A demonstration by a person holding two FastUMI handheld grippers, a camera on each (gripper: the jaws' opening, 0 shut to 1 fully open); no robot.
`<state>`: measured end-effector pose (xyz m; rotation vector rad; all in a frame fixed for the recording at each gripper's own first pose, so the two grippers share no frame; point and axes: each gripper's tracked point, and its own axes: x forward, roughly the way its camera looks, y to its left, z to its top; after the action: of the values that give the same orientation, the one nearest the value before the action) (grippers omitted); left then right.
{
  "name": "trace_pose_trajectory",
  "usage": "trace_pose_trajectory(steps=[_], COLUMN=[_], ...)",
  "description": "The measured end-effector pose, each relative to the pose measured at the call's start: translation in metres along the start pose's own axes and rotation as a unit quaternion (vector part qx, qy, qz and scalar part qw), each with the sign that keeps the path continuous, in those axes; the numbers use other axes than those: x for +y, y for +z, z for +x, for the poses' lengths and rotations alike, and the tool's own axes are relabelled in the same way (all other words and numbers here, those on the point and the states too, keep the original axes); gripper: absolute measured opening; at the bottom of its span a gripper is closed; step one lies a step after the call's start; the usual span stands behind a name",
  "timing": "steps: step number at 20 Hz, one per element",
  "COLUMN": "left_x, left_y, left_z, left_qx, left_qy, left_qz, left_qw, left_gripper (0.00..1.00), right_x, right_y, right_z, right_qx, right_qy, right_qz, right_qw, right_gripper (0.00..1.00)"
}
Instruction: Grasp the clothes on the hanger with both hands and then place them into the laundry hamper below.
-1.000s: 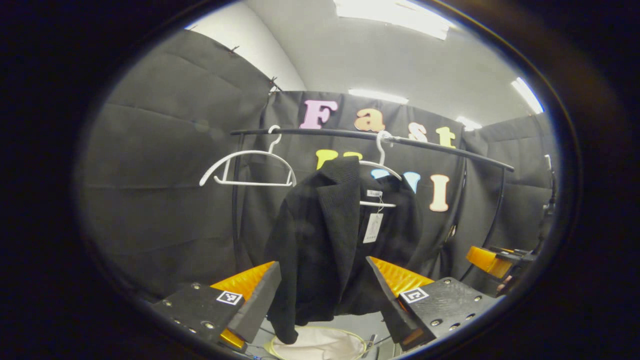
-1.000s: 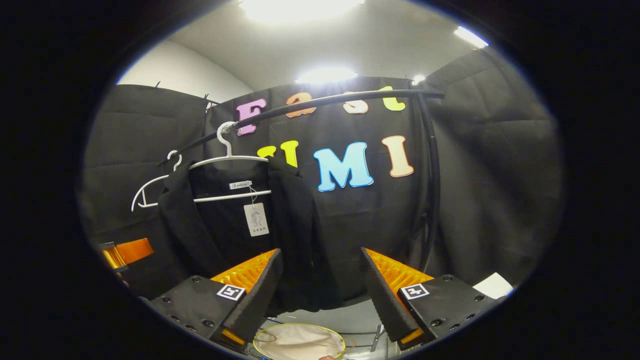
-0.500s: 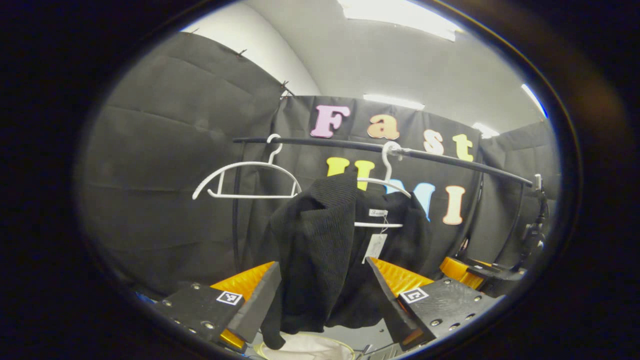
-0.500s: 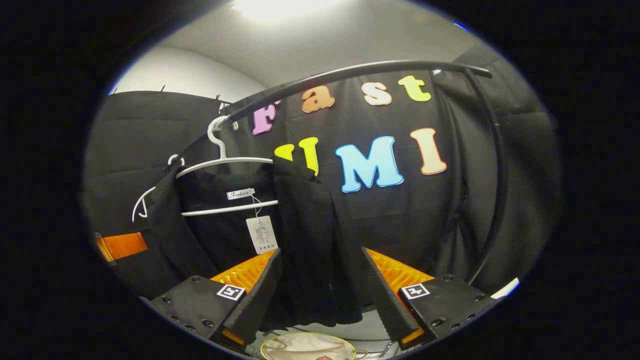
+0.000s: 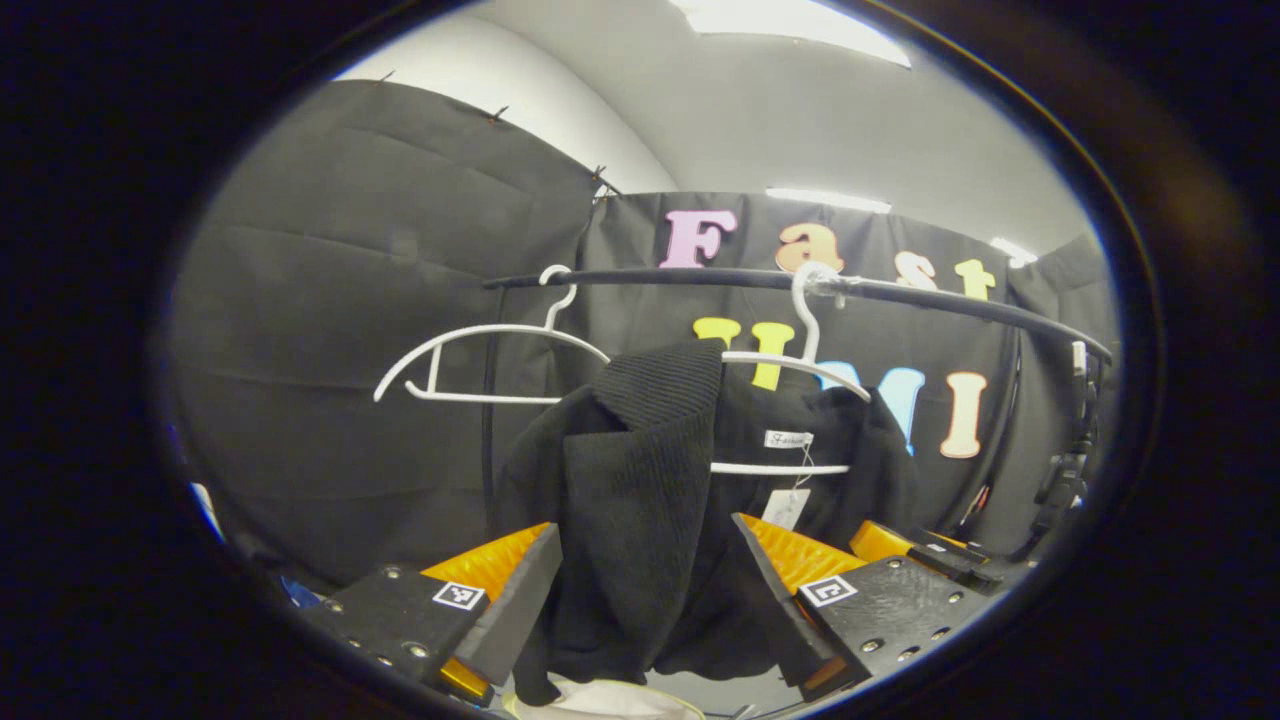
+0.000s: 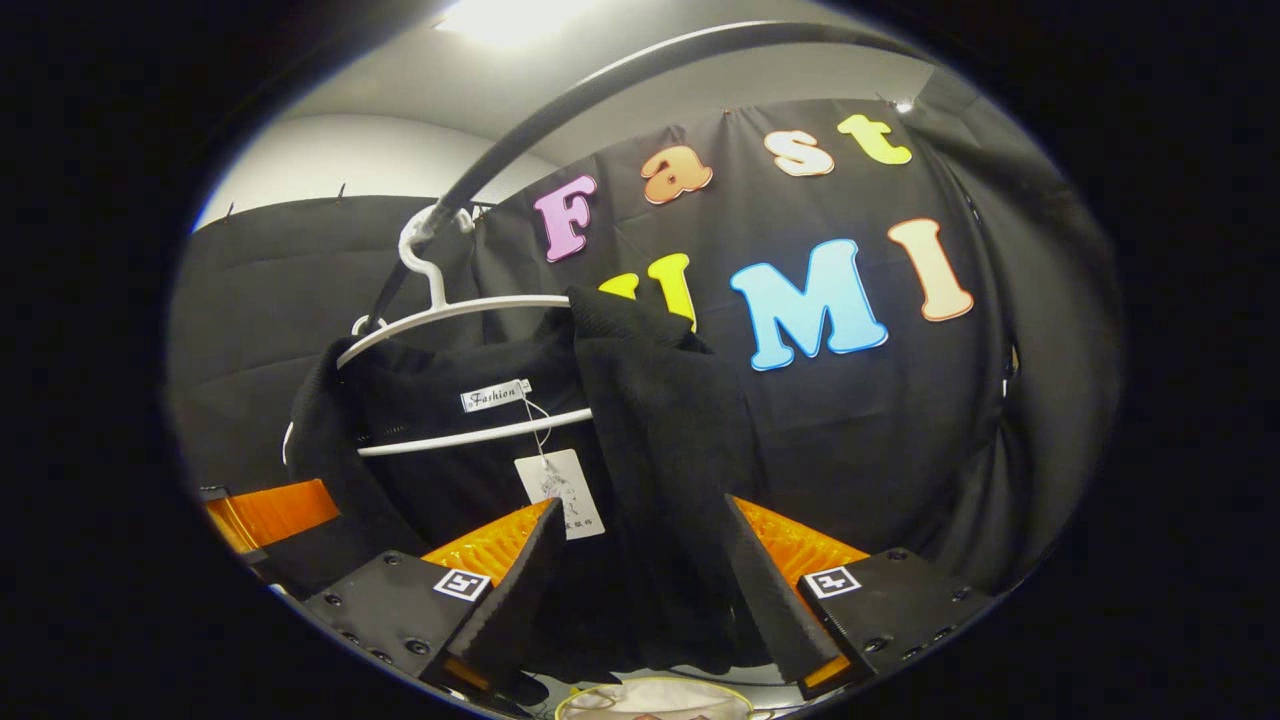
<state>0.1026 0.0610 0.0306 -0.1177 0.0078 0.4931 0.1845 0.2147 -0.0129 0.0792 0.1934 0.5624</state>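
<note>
— On the black rail [image 5: 700, 279], how many hangers?
— Two white ones; an empty hanger [image 5: 480, 350] to one side, and a second hanger [image 6: 450, 310] carrying one black knitted garment [image 5: 640, 520] with one paper tag [image 6: 558, 490].
— And the grippers?
— Two; the left gripper [image 5: 645, 590] has its jaws spread, a garment front hanging between them; the right gripper [image 6: 640, 590] is likewise spread around the other front; I cannot tell if any finger touches cloth.
— The hamper?
— One laundry hamper [image 6: 655, 698], directly below the garment.
</note>
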Motion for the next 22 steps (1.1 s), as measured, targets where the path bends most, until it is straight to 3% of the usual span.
trace_pose_trajectory(steps=[3, 8, 16, 17, 20, 21, 22], left_x=[0.0, 0.001, 0.008, 0.01, 0.014, 0.011, 0.012], left_y=[-0.009, -0.011, -0.005, -0.003, -0.003, -0.004, -0.004], left_z=[0.016, 0.036, 0.053, 0.054, 0.059, 0.06, 0.059], left_qx=[0.004, 0.008, -0.003, -0.005, -0.006, -0.003, -0.004], left_qy=[0.039, 0.072, 0.095, 0.097, 0.098, 0.09, 0.092], left_qz=[-0.001, 0.0, 0.011, 0.014, 0.013, 0.011, 0.012], left_qw=[0.999, 0.997, 0.995, 0.995, 0.995, 0.996, 0.996], left_gripper=[0.99, 0.99, 0.98, 0.98, 0.62, 0.62, 0.54], right_x=[-0.003, -0.016, -0.015, -0.016, -0.02, -0.021, -0.022], right_y=[-0.005, -0.003, 0.0, 0.002, 0.005, 0.005, 0.006], right_z=[0.02, 0.041, 0.072, 0.075, 0.082, 0.082, 0.083], right_qx=[0.004, -0.003, -0.005, -0.008, -0.011, -0.012, -0.013], right_qy=[-0.002, -0.021, -0.01, -0.004, 0.01, 0.014, 0.017], right_qz=[0.005, -0.002, -0.021, -0.026, -0.039, -0.038, -0.035], right_qw=[1.0, 1.0, 1.0, 1.0, 0.999, 0.999, 0.999], right_gripper=[0.98, 0.98, 0.98, 0.9, 0.78, 0.65, 0.53])
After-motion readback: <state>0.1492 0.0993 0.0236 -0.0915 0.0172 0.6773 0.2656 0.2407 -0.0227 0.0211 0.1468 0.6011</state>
